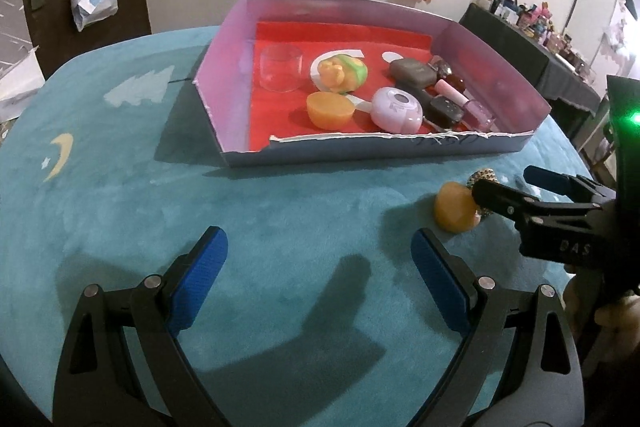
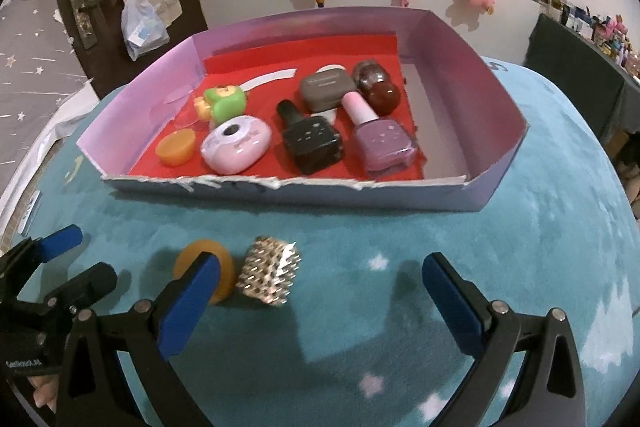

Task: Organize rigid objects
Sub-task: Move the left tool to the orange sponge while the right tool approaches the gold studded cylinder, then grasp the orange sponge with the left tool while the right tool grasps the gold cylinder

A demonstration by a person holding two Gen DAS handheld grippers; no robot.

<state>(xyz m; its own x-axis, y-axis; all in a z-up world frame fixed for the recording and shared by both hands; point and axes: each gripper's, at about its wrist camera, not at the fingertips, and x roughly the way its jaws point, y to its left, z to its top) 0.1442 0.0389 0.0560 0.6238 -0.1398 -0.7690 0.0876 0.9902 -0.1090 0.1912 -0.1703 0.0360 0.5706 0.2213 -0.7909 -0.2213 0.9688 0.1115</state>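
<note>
Right wrist view: most items are already gathered in the cardboard tray (image 2: 500, 151), while an orange cap (image 2: 190, 259) and studded cylinder (image 2: 268, 277) are left on the counter (image 2: 520, 267) before its near edge, both tongs, right (image 2: 322, 299) and left (image 1: 320, 279), being held wide and empty.

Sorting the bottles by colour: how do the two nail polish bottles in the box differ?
The black nail polish bottle has a dark body and a black cap; the pink nail polish bottle has a mauve body and a pale pink cap. The black one lies nearer the box's middle, the pink one to its right. Both are square-bodied, lie on the red lining, caps pointing away from the torn front edge.
</note>
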